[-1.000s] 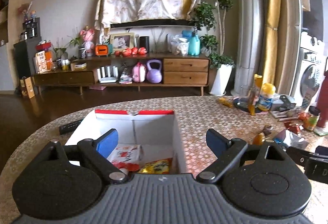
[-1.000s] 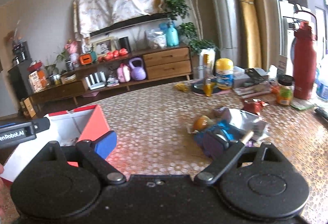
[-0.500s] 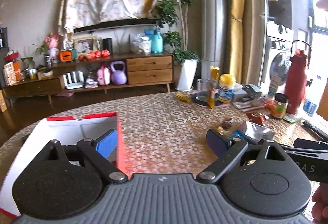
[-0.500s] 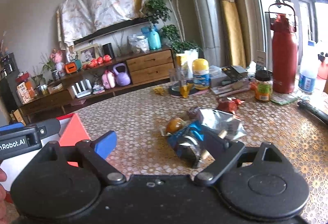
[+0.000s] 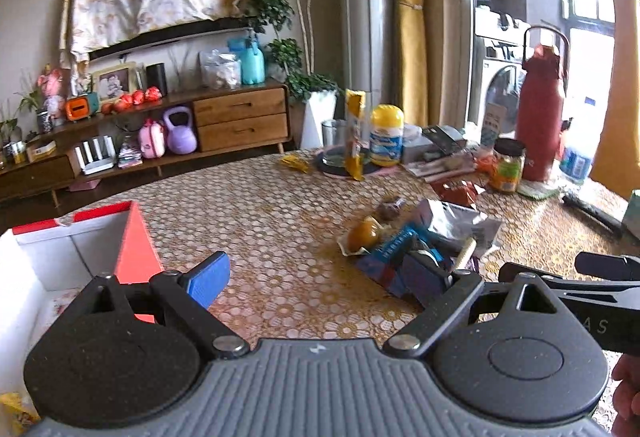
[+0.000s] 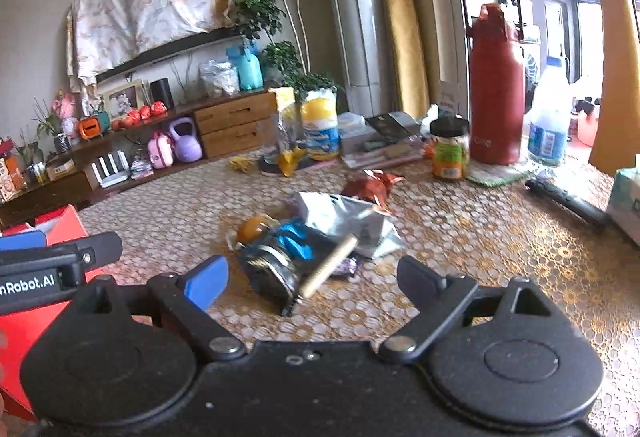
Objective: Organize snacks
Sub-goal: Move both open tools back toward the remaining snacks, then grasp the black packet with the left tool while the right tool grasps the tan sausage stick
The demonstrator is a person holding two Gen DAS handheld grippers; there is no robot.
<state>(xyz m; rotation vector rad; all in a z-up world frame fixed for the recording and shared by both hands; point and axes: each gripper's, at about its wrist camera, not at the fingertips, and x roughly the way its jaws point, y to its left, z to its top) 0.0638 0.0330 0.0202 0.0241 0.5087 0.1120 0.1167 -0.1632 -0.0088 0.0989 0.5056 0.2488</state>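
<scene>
A pile of snacks lies on the patterned table: a blue packet (image 6: 294, 241), a silver bag (image 6: 346, 219), a round orange snack (image 6: 254, 227), a stick-shaped snack (image 6: 328, 267) and a red wrapper (image 6: 370, 185). The pile also shows in the left wrist view (image 5: 408, 241). My right gripper (image 6: 314, 281) is open and empty, just short of the pile. My left gripper (image 5: 320, 277) is open and empty, to the pile's left. The red and white box (image 5: 72, 237) sits at the left with snack packets inside.
At the table's far side stand a red flask (image 6: 496, 85), a jar (image 6: 450, 149), a plastic bottle (image 6: 548, 117), a yellow-lidded tub (image 6: 320, 127) and books. A black rod (image 6: 568, 199) and a tissue box (image 6: 628, 197) lie at the right.
Both grippers have swung right, away from the box and toward the snack pile. The right gripper has come closer to the pile. Both stay open.
</scene>
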